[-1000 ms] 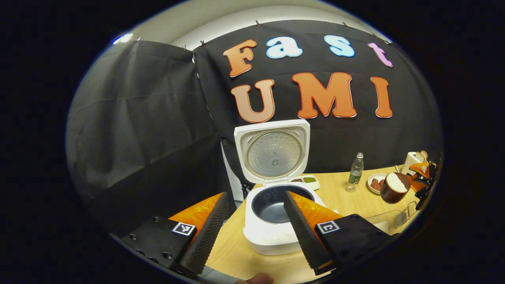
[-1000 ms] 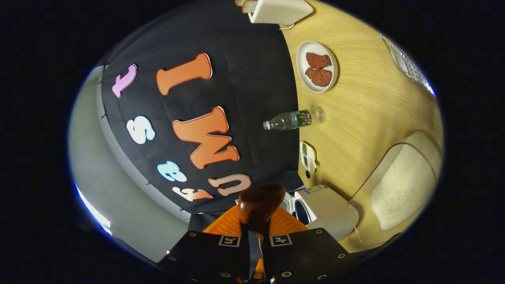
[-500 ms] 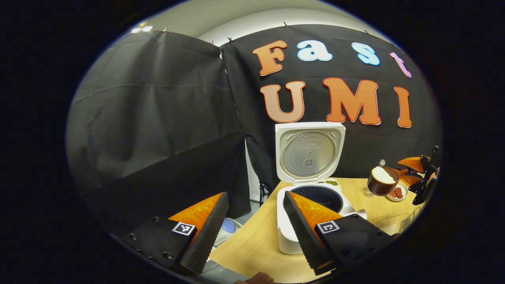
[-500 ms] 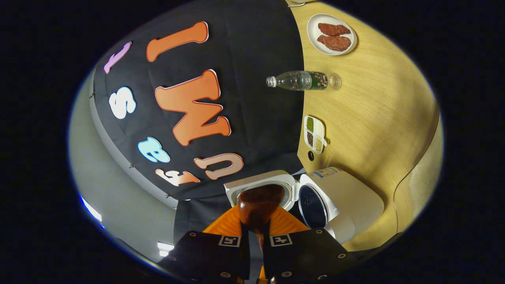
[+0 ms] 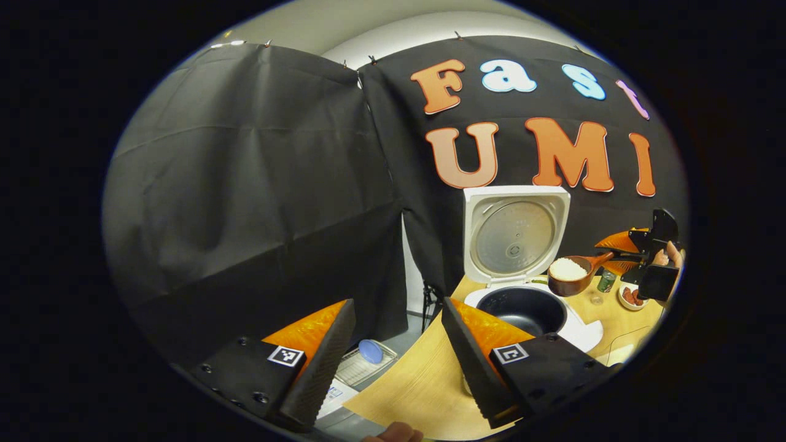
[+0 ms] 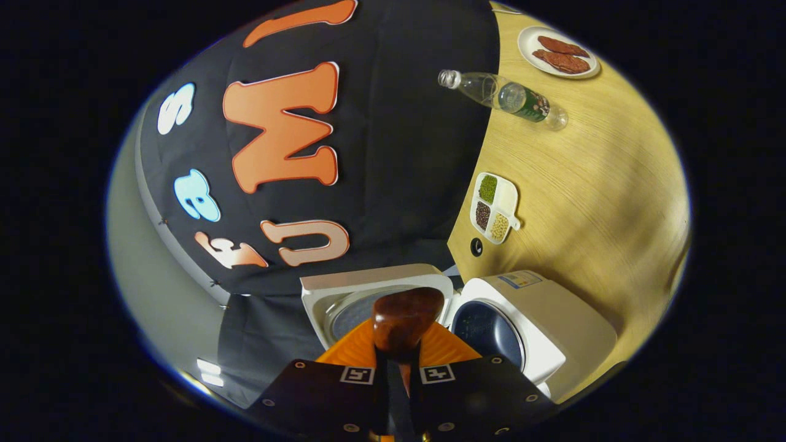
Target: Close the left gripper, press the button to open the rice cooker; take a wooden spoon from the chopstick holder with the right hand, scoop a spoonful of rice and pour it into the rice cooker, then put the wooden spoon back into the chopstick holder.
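Two tongs divide the work: the right tongs (image 6: 393,362), clamped on the wooden spoon (image 5: 571,275), hold its rice-filled bowl level above the rice cooker (image 5: 528,307) for pouring, while the left tongs (image 5: 396,356) wait parted, empty, clear of the worktop (image 6: 589,184).

Open pot mouth (image 5: 522,308), raised lid (image 5: 514,234) directly behind
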Demonstrator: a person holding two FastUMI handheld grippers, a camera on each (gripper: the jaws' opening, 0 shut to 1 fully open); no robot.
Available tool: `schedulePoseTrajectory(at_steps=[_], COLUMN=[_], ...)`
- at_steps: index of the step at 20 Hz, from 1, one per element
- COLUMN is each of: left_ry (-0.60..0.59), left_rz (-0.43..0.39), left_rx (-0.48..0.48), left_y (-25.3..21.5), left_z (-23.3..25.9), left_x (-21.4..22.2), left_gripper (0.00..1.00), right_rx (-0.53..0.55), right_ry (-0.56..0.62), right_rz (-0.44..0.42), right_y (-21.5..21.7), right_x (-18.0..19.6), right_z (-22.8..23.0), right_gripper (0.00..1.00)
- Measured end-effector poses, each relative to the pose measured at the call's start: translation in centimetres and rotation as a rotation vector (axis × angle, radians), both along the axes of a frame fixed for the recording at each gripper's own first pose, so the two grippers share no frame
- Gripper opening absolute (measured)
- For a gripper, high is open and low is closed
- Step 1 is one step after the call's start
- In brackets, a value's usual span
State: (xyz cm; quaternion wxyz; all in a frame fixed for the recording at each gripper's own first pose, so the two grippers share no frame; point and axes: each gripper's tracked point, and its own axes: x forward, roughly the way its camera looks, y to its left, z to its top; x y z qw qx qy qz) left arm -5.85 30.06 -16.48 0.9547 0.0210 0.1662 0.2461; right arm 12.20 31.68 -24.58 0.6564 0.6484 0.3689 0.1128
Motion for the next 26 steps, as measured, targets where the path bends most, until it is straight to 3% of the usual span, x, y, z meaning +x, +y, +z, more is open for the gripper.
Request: schedulePoseTrajectory(at_steps=[3, 7, 17, 26], left_ry=[-0.003, -0.003, -0.014, -0.01], left_rz=[-0.009, -0.037, -0.106, -0.097], left_rx=[-0.008, 0.013, 0.018, 0.012], left_y=[0.2, 0.8, 1.4, 1.8], left_z=[-0.4, -0.5, -0.4, -0.2], left_x=[0.7, 1.8, 4.7, 4.6], left_gripper=[0.96, 0.96, 0.96, 0.96], right_rx=[-0.161, -0.297, -0.511, -0.651], right_ry=[-0.017, -0.047, -0.168, -0.313], right_rz=[0.04, 0.069, 0.091, 0.146], right_y=[1.3, 2.1, 1.7, 2.3], right_x=[0.5, 1.3, 3.0, 3.6], right_z=[-1.8, -2.8, -1.1, 1.9], right_gripper=[0.13, 0.13, 0.12, 0.13])
